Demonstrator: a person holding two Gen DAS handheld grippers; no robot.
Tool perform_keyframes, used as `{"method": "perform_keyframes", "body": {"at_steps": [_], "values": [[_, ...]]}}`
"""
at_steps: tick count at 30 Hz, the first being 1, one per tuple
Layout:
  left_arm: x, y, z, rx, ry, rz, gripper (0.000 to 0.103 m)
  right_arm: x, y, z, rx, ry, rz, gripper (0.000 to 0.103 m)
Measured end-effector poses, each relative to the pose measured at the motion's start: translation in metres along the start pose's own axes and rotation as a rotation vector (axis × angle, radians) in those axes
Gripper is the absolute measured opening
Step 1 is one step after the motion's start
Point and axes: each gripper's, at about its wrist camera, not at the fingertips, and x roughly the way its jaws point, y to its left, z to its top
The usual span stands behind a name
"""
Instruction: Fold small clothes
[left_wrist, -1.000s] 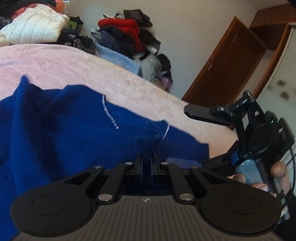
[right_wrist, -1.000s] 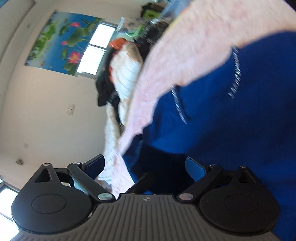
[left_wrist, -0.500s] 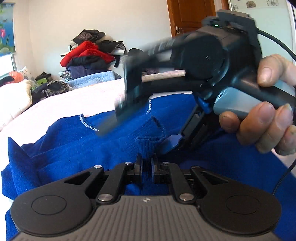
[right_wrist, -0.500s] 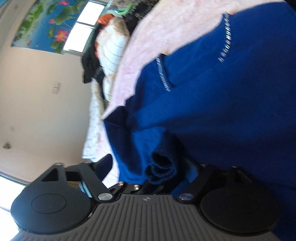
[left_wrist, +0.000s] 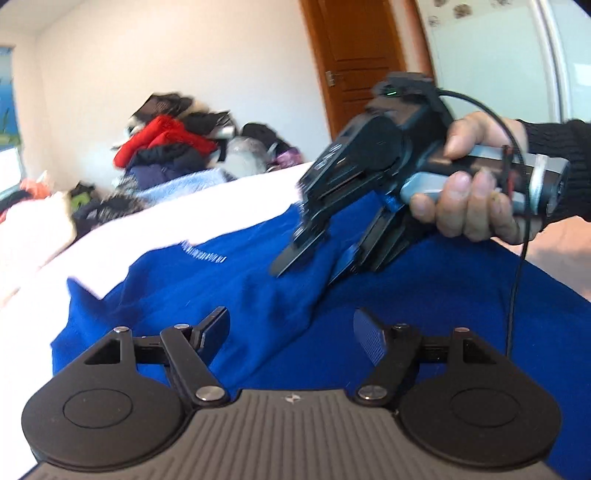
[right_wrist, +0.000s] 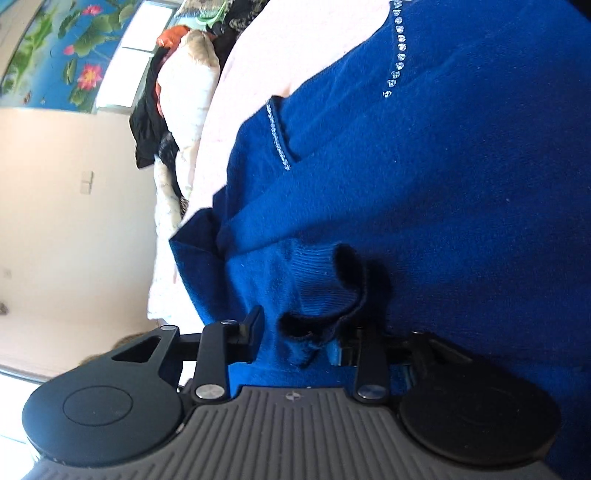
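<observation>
On the pink bedspread (left_wrist: 229, 206) lies the blue sweater (left_wrist: 424, 314), soft knit with a sparkly neckline. The right gripper (right_wrist: 299, 332) is closing around the ribbed cuff (right_wrist: 317, 295); it should bite squarely before pulling. The left gripper (left_wrist: 291, 328) is opening, its jaws wide with nothing pinched.
</observation>
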Motion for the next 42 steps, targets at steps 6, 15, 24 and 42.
{"method": "perform_keyframes", "body": {"at_steps": [6,15,24,42], "values": [[0.012,0.014,-0.007,-0.121,0.061,0.017,0.074,-0.007,0.009,0.005,-0.005,-0.042,-0.029,0.046],[0.012,0.023,-0.015,-0.168,0.092,0.005,0.074,0.001,0.009,0.008,-0.029,-0.087,-0.128,0.029],[0.008,0.026,-0.019,-0.196,0.067,-0.015,0.074,-0.046,0.062,0.012,-0.212,-0.351,-0.009,0.013],[0.007,0.067,0.019,-0.353,-0.047,-0.052,0.074,-0.118,-0.061,0.002,0.040,-0.532,-0.168,0.013]]}}
